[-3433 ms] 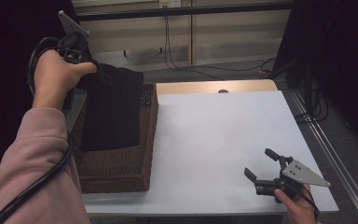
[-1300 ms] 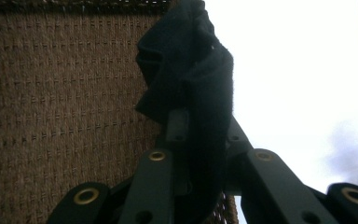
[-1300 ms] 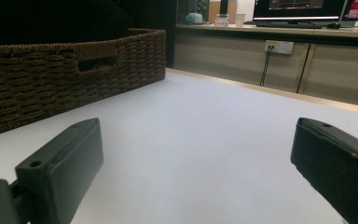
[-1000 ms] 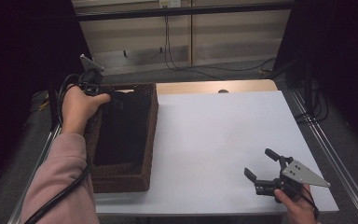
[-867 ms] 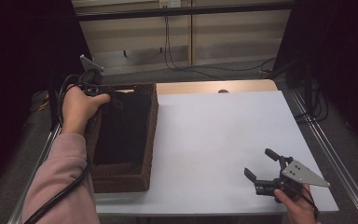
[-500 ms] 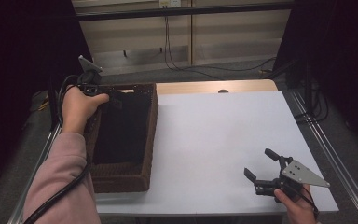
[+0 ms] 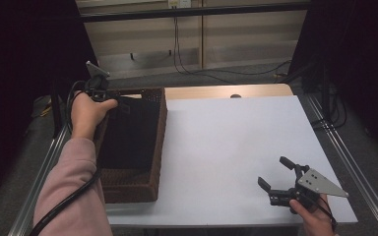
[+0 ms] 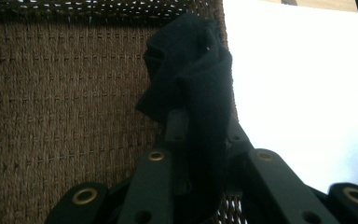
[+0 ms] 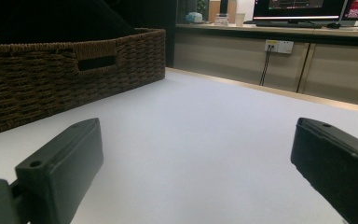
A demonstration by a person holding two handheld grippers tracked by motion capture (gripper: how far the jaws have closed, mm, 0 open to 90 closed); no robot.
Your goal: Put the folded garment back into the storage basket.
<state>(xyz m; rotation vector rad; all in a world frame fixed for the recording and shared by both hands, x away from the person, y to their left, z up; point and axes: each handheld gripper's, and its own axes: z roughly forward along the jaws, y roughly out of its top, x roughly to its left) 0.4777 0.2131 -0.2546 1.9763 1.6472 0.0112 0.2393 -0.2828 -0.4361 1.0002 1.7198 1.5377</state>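
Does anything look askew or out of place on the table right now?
Nothing stands out. The left gripper is shut on the black cloth inside the wicker basket; the right gripper rests open on the bare white table.

A white table surface is seen at centre. Wall sockets with hanging cables are located at 12 o'clock. Monitors are mounted on a counter at 1 o'clock.
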